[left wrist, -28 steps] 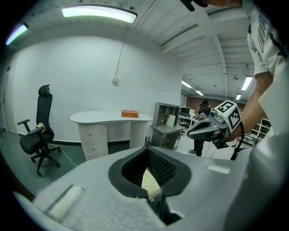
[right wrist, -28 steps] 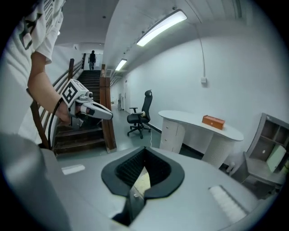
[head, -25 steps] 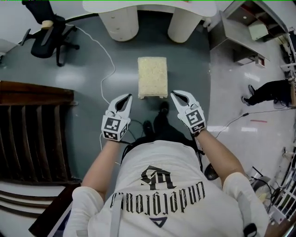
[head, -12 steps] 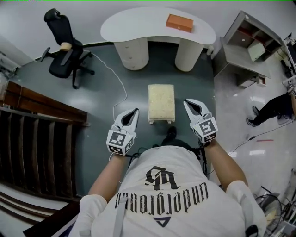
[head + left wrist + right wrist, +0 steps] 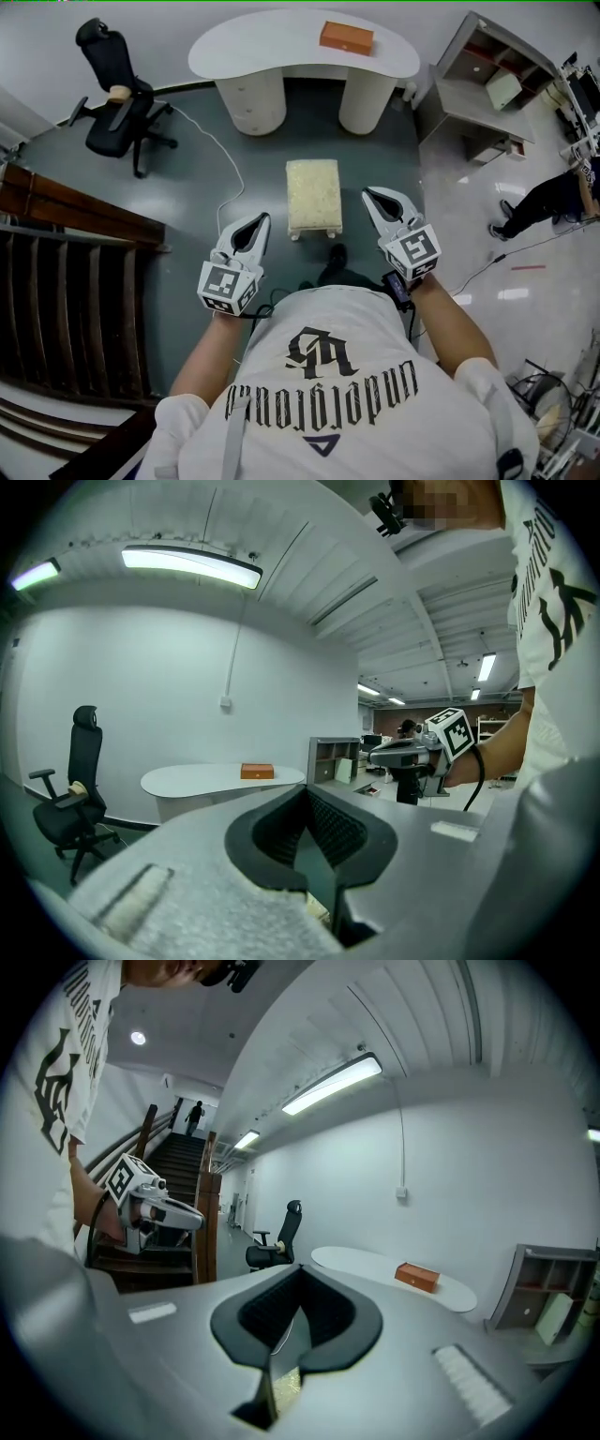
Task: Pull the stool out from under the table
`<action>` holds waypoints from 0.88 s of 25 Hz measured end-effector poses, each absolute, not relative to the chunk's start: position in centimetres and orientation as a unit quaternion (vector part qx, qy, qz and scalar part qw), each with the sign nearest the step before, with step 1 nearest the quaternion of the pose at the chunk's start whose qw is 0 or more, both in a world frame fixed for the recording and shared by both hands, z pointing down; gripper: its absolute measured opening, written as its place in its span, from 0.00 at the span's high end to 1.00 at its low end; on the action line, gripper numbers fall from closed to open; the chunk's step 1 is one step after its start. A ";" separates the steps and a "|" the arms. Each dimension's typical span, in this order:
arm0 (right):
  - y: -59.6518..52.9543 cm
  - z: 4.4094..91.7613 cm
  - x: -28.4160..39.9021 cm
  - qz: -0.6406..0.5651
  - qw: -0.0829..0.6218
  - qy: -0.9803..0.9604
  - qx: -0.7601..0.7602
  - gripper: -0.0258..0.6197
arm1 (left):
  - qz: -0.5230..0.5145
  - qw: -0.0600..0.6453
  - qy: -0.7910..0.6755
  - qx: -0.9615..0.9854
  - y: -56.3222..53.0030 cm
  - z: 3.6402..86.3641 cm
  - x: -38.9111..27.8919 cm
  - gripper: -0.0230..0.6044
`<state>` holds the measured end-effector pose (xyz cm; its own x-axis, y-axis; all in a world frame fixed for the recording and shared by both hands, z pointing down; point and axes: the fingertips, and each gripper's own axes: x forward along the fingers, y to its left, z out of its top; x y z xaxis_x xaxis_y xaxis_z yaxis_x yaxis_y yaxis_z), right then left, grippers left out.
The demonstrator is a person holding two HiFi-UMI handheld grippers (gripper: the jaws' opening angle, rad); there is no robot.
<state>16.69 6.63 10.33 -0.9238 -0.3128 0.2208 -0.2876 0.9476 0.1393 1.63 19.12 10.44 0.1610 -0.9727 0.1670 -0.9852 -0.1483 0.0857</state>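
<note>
left gripper (image 5: 261,219) and right gripper (image 5: 368,194), closed, near level, well above stool (image 5: 312,192)

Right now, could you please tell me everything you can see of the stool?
The stool is a low rectangular one with a cream, fuzzy-looking top; two short pale feet show at its near end. It stands upright on the dark floor, lengthwise toward the white table and clear of it, in front of the person. Nothing touches it: the left tongs and right tongs are shut and empty, either side of it.
</note>
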 end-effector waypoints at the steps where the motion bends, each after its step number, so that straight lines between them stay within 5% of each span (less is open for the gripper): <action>1: 6.8 10.4 17.1 -0.050 0.124 -0.979 0.154 0.96 | 0.033 0.087 -0.645 0.758 19.3 10.2 1.8 0.95; 22: 8.4 9.9 32.1 -0.032 0.129 -0.977 0.164 0.96 | 0.030 0.095 -0.618 0.780 18.5 9.1 15.1 0.95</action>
